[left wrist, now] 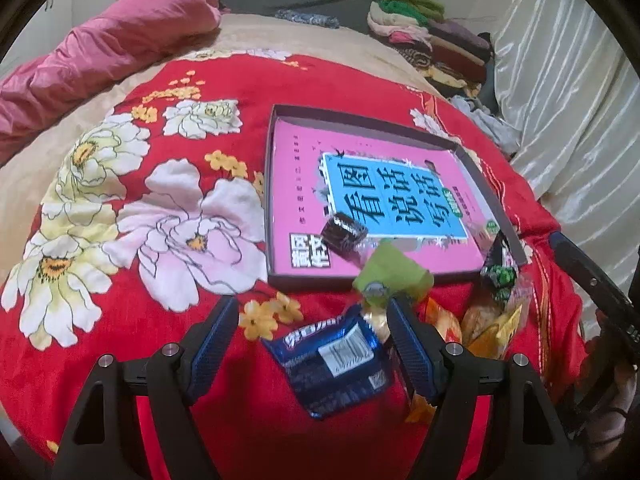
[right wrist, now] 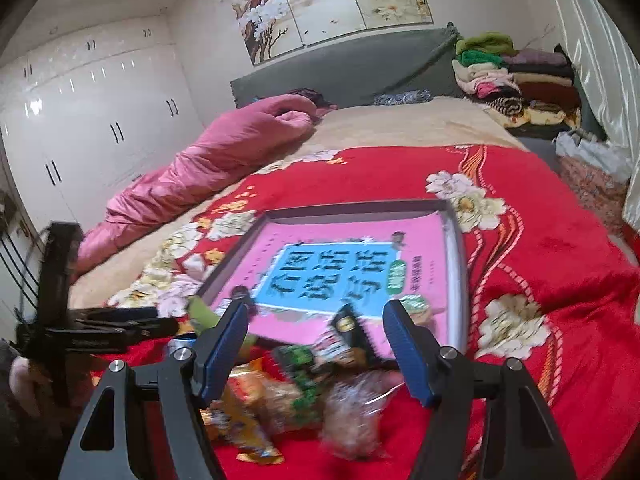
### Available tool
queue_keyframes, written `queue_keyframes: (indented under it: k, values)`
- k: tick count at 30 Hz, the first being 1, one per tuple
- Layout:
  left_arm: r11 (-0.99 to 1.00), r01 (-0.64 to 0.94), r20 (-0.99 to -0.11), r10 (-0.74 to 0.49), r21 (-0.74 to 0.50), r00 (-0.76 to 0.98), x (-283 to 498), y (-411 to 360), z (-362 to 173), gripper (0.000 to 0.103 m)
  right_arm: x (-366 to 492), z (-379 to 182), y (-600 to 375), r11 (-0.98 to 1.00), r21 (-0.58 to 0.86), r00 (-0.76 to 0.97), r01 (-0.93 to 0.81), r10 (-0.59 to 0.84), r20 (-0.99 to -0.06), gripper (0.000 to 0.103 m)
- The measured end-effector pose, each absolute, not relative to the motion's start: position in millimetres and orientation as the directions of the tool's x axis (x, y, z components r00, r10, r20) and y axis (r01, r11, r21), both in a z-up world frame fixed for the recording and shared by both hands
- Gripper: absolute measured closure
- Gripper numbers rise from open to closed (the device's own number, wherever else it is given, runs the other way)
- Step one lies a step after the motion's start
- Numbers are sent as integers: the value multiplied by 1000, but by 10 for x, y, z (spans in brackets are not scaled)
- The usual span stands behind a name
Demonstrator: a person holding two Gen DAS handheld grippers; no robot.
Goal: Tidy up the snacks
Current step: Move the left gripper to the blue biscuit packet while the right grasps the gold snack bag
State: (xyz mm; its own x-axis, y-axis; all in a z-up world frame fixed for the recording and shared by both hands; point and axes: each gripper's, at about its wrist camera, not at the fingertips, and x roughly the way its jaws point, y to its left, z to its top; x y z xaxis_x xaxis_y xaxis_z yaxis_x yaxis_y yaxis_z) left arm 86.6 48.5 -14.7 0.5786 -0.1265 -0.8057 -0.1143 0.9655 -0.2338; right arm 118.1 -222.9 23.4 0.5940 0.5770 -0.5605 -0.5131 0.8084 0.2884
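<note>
A shallow box tray (left wrist: 276, 184) lined with a pink and blue book lies on the red floral blanket. One dark wrapped snack (left wrist: 344, 233) sits inside it near the front. My left gripper (left wrist: 312, 322) is open over a blue snack packet (left wrist: 336, 360) that lies flat between its fingers, untouched by the pads. A yellow-green packet (left wrist: 394, 274) overlaps the tray's front edge. My right gripper (right wrist: 316, 322) is open above a blurred pile: a black packet (right wrist: 352, 332), a green packet (right wrist: 300, 364), a clear bag (right wrist: 356, 416) and orange packets (right wrist: 244, 412). The tray (right wrist: 454, 240) lies just beyond.
A pink quilt (left wrist: 100, 52) is bunched along the bed's far left. Folded clothes (left wrist: 432, 40) are stacked by the grey headboard. Shiny white curtains (left wrist: 568, 100) hang on the right. White wardrobes (right wrist: 100, 120) line the left wall. More orange packets (left wrist: 480, 320) lie right of the left gripper.
</note>
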Motion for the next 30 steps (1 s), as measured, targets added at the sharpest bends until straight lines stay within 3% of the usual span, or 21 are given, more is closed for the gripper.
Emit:
queue_keyframes:
  k: [25, 30]
  values:
    - [923, -185, -842, -208, -337, 497, 691, 444, -411, 25, 695, 36, -1753, 779, 248, 491, -576, 572, -657, 33]
    - [918, -197, -846, -212, -344, 489, 693, 423, -458, 25, 672, -30, -1697, 778, 224, 476, -587, 556, -681, 40]
